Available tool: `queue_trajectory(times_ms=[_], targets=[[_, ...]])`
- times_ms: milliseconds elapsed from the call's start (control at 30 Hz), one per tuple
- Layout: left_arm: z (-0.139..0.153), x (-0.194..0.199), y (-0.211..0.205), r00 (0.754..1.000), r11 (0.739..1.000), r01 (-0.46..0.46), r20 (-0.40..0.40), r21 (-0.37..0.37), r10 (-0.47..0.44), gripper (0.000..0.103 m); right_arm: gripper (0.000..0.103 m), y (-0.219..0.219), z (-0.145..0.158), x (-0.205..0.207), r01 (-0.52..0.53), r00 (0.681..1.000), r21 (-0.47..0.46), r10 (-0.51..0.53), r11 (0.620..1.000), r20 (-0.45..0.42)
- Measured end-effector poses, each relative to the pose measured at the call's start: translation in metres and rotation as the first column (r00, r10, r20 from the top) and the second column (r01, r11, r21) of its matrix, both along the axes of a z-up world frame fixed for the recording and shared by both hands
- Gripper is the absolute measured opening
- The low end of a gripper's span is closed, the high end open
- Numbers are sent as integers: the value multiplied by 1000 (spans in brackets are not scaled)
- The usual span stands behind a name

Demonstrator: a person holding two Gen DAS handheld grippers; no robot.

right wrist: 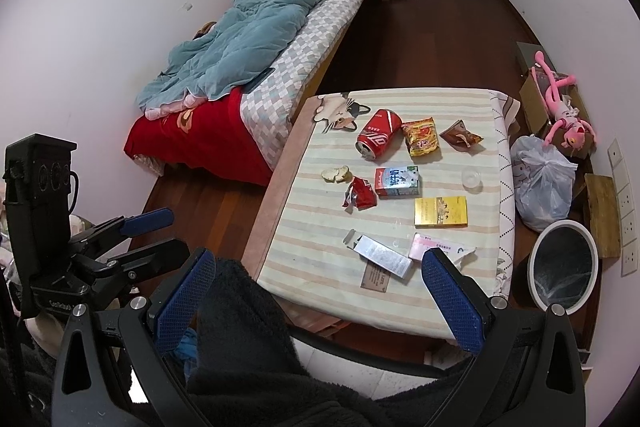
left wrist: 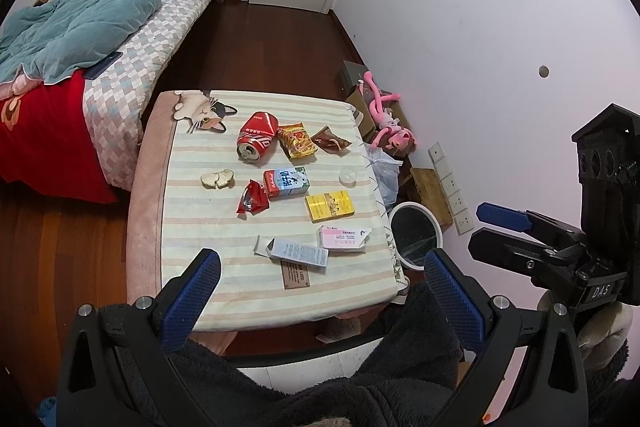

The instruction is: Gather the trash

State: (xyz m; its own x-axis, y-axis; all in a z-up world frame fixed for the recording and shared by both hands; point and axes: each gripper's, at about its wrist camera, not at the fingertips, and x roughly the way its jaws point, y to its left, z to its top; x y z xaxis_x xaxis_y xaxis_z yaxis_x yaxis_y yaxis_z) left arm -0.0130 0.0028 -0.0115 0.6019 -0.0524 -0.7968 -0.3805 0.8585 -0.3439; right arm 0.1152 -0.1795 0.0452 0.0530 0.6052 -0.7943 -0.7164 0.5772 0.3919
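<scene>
Small bedroom, dark wood floor [left wrist: 256, 39], white walls. A low bench [left wrist: 192, 227] under a striped cloth with a cat print stands beside the bed [left wrist: 132, 39], which carries a teal quilt [left wrist: 92, 11] and a red blanket [left wrist: 40, 143].

The trash lies spread on the cloth, most pieces apart. At the far side are a crushed red can [left wrist: 257, 135] on its side, a yellow snack bag [left wrist: 296, 140] touching it, and a brown wrapper [left wrist: 330, 140]. In the middle are a milk carton [left wrist: 286, 182], a red wrapper [left wrist: 252, 197] just beside it, a pale crust-like scrap [left wrist: 217, 179] and a clear lid [left wrist: 347, 176]. Nearer us are a yellow box [left wrist: 329, 206], a pink box [left wrist: 345, 239] and a grey-blue box [left wrist: 298, 251], both with flaps open.

On the floor off the bench's right edge stands a white-rimmed bin [right wrist: 563, 263], empty as far as we can see.

The right wrist view shows what the left partly hides: a plastic bag [right wrist: 543, 183] behind the bin, a pink plush [right wrist: 568, 119] on cardboard boxes, and a wall socket strip [right wrist: 624, 203].

Left gripper [left wrist: 320, 287] and right gripper [right wrist: 320, 287] both hang over the near edge, above a dark fleece sleeve. Both jaws are wide and hold nothing. There is open floor between bed and bench; the right side is crowded.
</scene>
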Motion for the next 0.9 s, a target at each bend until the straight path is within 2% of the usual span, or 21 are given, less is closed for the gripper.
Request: queue_trajectory(times_ms=[500, 600, 700, 767, 833, 900], targets=[[-2, -1, -3, 1000, 1000, -1, -1, 3, 1, 103, 103, 0, 0, -1, -1, 1000, 9, 1, 1000, -2], [-6, 0, -4, 999, 998, -32, -15, 53, 33, 103, 103, 0, -3, 1, 11, 1000, 11, -11, 1000, 0], [-25, 10, -1, 990, 977, -117, -60, 180, 130, 103, 103, 3, -15, 10, 21, 1000, -30, -20, 999, 24], [-48, 19, 4, 977, 957, -164, -93, 239, 191, 103, 103, 10, -36, 22, 34, 997, -108, -26, 994, 75], [-81, 31, 13, 958, 944, -195, -154, 268, 242, 103, 103, 18, -68, 37, 41, 994, -207, -18, 977, 111], [-119, 42, 19, 935, 941, -212, -226, 262, 274, 103, 103, 30, -108, 52, 21, 992, -312, 20, 950, 127]])
